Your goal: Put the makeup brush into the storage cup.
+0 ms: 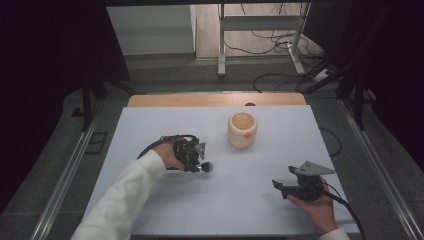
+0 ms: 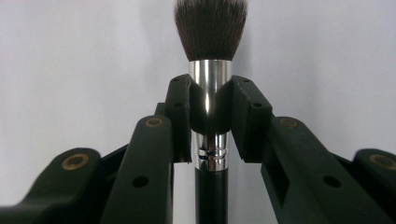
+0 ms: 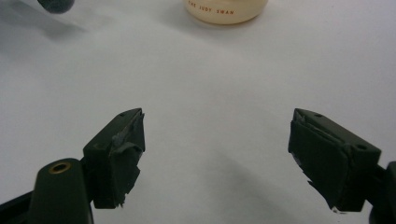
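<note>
Silver-ferruled makeup brush (image 2: 211, 79) is clamped in the left hand-held gripper (image 1: 197, 159), held above the white bench (image 1: 165, 200) near a cream pot (image 1: 242, 130). Right hand-held gripper (image 3: 217, 154) is held wide open.

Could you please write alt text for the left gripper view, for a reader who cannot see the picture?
The left gripper is shut on the silver collar of a brush, whose dark bristles point up and away from the camera. The brush's black handle runs down between the two black jaws. Behind them is the plain white table.
</note>
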A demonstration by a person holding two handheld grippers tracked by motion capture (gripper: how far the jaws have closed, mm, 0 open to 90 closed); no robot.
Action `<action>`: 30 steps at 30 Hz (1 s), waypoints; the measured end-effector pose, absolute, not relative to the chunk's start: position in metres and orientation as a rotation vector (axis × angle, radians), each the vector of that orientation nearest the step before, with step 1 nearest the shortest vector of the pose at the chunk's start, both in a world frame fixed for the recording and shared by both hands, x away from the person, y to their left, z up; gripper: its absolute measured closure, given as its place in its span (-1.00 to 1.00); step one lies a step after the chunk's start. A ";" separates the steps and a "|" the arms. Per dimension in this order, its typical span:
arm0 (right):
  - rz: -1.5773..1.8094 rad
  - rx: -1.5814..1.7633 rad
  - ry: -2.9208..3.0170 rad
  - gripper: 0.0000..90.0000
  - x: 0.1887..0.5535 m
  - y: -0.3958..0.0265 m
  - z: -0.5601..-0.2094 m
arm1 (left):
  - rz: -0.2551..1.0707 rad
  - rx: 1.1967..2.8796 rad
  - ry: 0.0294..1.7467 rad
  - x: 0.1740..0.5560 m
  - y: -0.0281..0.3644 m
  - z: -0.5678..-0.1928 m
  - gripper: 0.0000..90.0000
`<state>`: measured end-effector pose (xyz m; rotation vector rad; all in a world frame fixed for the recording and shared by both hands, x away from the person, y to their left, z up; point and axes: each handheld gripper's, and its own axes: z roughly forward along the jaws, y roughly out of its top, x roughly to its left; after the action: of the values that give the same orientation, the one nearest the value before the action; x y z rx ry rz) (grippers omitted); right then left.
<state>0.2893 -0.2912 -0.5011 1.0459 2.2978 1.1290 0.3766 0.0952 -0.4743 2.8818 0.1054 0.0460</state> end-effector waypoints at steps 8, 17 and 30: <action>1.127 1.051 2.298 -0.57 0.290 -0.291 -0.501 | 0.096 2.884 0.325 0.371 0.103 -0.470 0.58; 1.126 1.051 2.296 -0.57 0.289 -0.291 -0.501 | 0.120 2.825 0.503 0.365 0.105 -0.468 0.58; 1.128 1.060 2.293 -0.57 0.289 -0.291 -0.501 | 0.139 2.774 0.590 0.354 0.108 -0.465 0.58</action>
<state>0.2894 -0.2914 -0.5009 1.0596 2.2935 1.1280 0.3544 0.1084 -0.4648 2.7736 0.5902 0.1388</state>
